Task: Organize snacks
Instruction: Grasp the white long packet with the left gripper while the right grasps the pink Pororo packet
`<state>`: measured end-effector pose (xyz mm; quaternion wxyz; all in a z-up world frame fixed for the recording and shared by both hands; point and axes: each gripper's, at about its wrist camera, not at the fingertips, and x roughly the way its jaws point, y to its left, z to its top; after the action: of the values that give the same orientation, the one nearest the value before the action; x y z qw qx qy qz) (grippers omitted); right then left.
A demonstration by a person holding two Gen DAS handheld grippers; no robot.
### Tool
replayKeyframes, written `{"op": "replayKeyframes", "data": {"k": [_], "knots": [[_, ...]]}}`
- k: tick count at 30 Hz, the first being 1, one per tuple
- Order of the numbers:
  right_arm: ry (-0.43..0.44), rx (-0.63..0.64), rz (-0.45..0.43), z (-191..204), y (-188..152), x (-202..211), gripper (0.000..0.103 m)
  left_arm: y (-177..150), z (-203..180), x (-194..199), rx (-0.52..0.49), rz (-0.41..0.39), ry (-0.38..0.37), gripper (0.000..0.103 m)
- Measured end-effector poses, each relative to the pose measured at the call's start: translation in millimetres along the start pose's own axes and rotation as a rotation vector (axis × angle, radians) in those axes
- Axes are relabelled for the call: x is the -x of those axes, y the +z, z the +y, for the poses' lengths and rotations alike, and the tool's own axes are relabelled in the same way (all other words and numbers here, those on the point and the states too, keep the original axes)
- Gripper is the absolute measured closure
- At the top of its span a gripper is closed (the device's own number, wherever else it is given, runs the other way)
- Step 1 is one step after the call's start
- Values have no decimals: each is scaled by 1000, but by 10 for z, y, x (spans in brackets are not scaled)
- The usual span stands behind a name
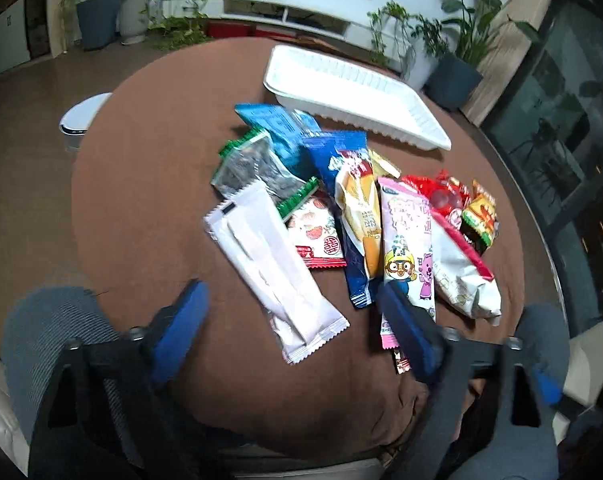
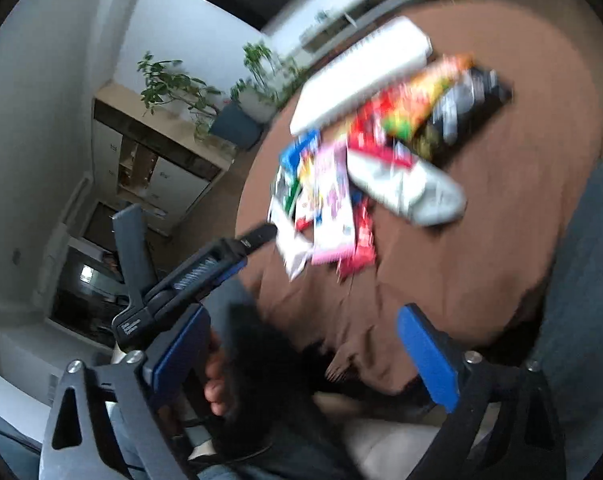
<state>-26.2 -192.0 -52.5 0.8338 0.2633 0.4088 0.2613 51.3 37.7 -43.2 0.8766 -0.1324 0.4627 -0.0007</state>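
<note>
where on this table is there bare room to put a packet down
The white tray is empty. Bare brown tablecloth lies left of the white packet, and more along the near edge below the left claw. The middle is crowded: overlapping packets run from the green-edged packet to the white-and-red bag.

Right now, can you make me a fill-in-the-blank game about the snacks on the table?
1. The white tray has ____ snacks in it.
2. The table is covered with a ____ cloth.
3. The pack with cartoon animals is mostly ____.
4. The left gripper has ____ fingers.

Missing words: no; brown; pink; blue
</note>
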Motion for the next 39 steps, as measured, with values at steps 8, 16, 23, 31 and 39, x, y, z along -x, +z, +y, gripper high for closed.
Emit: {"op": "replayKeyframes", "data": {"k": [8,16,23,31,39], "knots": [[-133,135,-80,88,111,102,10,102,24,-363,28,82,-30,47],[-166,143,-49,-8,265,72,10,256,40,-493,16,103,-23,54],[-224,162,-47,-46,285,28,10,308,107,-529,-14,120,-39,76],[-281,206,-27,28,337,-102,10,218,200,-444,-38,126,-86,78],[-289,343,33,351,506,-627,19,55,333,-199,-25,93,-154,78]]}}
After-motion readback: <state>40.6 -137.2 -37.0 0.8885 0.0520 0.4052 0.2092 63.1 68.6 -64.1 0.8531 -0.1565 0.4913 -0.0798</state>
